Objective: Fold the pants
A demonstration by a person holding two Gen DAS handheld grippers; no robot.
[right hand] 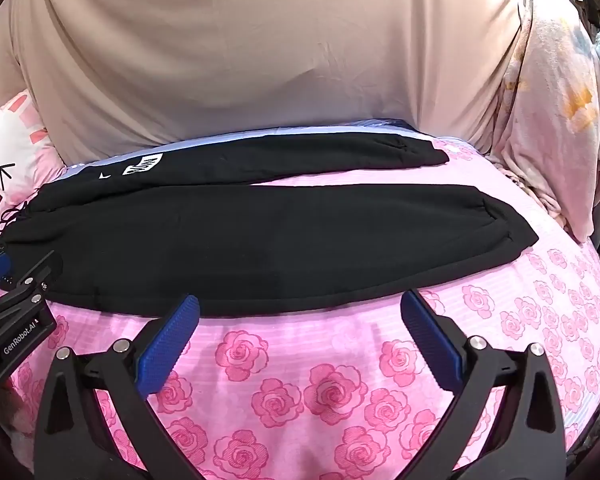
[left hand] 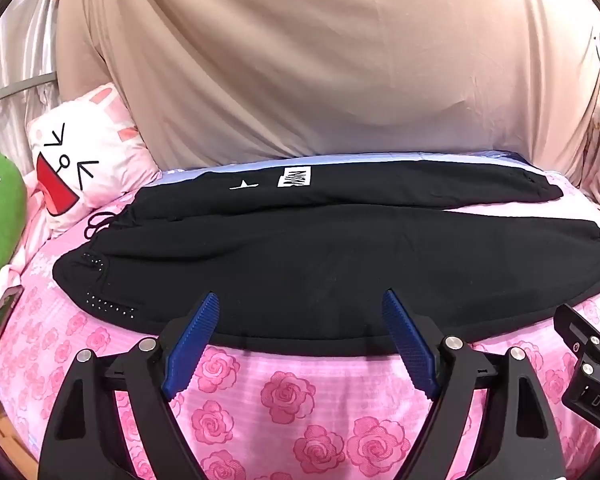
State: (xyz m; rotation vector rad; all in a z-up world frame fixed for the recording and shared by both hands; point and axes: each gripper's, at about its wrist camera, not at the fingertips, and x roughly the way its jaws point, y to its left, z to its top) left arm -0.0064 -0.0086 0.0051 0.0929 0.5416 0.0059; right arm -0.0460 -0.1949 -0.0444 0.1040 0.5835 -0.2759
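Two claws, fingers spread apart, empty: left claw (left hand: 300, 300) over near leg of pants (left hand: 300, 264); right claw (right hand: 300, 304) at its hem-side edge. Long axis left-right across frame, on bed (right hand: 340, 380).

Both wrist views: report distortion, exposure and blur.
Left wrist view: strong fisheye bulge bends the pink rose bedsheet into a dome with dark vignette corners; the black pants lose fold detail in shadow; left hand-held gripper sharp. Right wrist view: same bulge and vignette, right hand-held gripper sharp, lighting soft and even, no glare.
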